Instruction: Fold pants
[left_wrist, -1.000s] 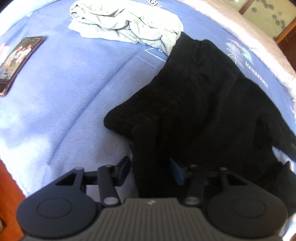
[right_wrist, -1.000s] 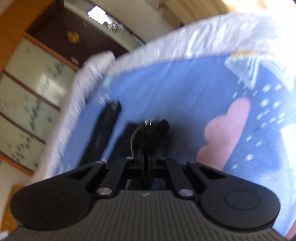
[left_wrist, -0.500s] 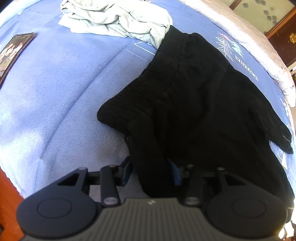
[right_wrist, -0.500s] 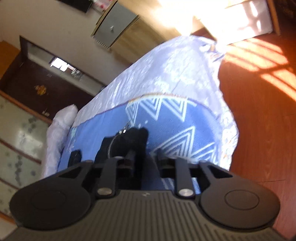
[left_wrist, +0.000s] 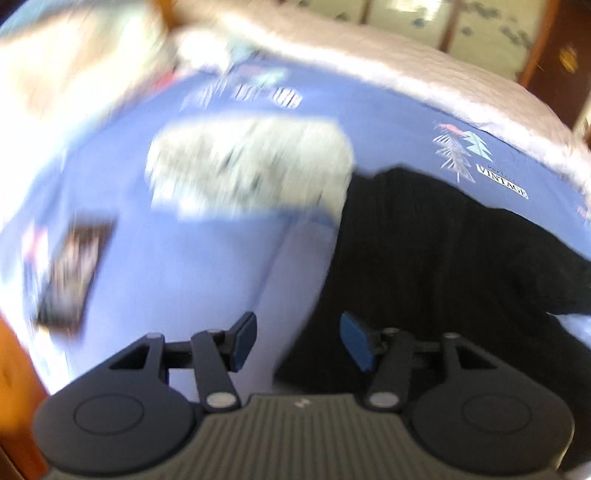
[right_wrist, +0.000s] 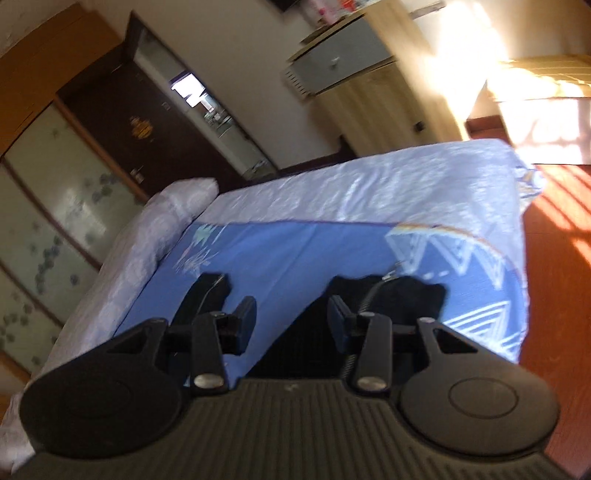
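Both your left gripper (left_wrist: 297, 341) and right gripper (right_wrist: 291, 322) have jaws spread, holding nothing, over the black pants (left_wrist: 443, 266) lying at three o'clock on the bed (left_wrist: 221, 266); soft and limp, they're best pinched at a hem edge.

Blue printed bedspread (left_wrist: 207, 266) over a bed, crumpled grey garment (left_wrist: 251, 166) lying on it (blurred), dark phone (left_wrist: 70, 273) near the left edge, white pillow (right_wrist: 177, 199), wooden cabinet (right_wrist: 373, 85), sunlit red-brown floor (right_wrist: 557, 295)
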